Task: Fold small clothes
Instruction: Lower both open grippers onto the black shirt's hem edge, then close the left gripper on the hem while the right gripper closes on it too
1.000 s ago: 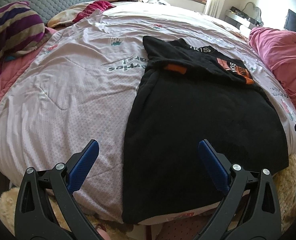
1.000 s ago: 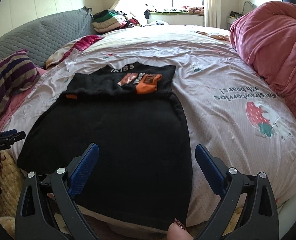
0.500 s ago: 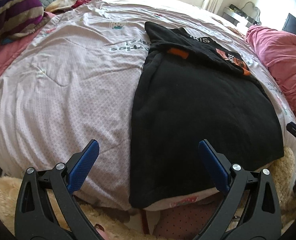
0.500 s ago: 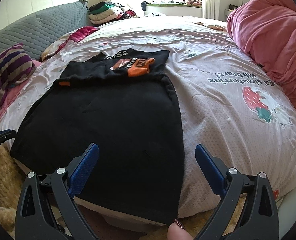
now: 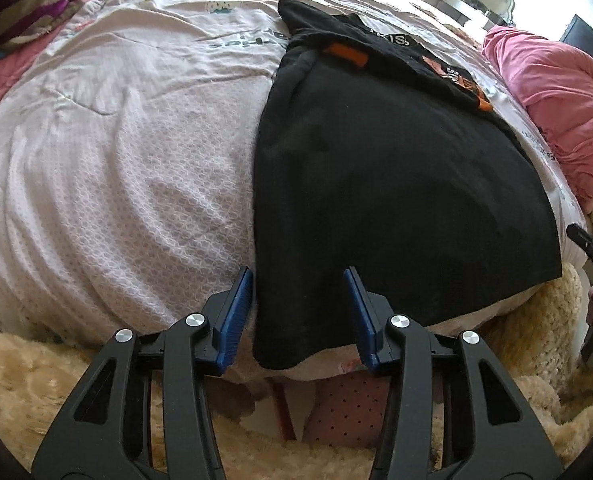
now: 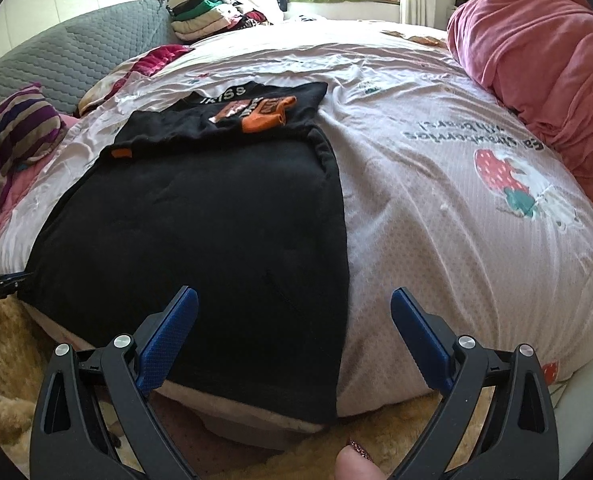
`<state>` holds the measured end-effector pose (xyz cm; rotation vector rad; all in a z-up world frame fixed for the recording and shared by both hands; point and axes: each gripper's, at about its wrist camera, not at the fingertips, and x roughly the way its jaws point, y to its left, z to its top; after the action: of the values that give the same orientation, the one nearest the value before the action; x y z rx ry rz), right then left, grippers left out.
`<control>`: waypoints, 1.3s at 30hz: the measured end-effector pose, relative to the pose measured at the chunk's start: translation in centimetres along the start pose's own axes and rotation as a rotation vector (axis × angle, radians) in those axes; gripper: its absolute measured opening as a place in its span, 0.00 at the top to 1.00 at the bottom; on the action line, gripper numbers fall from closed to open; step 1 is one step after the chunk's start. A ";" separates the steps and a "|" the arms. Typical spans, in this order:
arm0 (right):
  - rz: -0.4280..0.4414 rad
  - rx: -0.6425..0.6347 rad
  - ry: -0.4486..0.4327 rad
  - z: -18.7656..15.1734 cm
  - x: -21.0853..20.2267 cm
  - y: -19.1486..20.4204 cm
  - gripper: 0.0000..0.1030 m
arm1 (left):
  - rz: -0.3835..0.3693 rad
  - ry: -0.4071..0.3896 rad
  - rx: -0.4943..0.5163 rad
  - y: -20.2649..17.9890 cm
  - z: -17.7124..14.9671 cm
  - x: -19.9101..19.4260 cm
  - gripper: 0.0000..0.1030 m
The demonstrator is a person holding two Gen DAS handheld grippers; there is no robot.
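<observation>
A black garment point(image 5: 376, 184) with orange patches lies flat on the pale pink bed cover point(image 5: 116, 152), its far part folded over. It also shows in the right wrist view point(image 6: 216, 224). My left gripper point(image 5: 298, 276) is partly closed, its blue pads on either side of the garment's near left hem corner at the bed edge, with a gap still showing. My right gripper point(image 6: 294, 300) is wide open and empty, just short of the near right hem corner.
A pink duvet point(image 6: 536, 48) is heaped at the right of the bed. A striped pillow point(image 6: 12, 136) and a grey headboard point(image 6: 68, 60) are at the left. Folded clothes point(image 6: 204, 20) are stacked far back. A beige shaggy rug point(image 5: 24, 392) lies below the bed edge.
Both grippers have moved down and closer to the garment's near hem. The left jaws have narrowed around the left hem corner. The right jaws stay wide open.
</observation>
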<state>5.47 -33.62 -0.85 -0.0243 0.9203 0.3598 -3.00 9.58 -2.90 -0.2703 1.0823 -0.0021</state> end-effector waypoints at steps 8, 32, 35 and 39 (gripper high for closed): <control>0.039 0.008 0.039 -1.6 -0.2 -0.6 0.07 | -0.001 -0.017 0.011 -0.4 -0.2 -0.5 0.81; 0.141 -0.002 0.115 -3.7 -0.3 -1.7 0.92 | -0.016 0.034 -0.015 0.4 -0.4 0.2 0.76; 0.183 0.004 0.052 -2.6 -2.0 -2.1 0.92 | -0.016 0.035 -0.014 0.3 -0.3 0.2 0.76; 0.212 0.005 -0.035 -1.0 -4.1 -2.5 0.92 | 0.005 0.023 0.000 -0.1 -0.2 -0.1 0.88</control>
<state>3.25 -37.37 1.44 0.0843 0.8913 0.5530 -3.19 9.50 -2.86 -0.2675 1.1062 -0.0006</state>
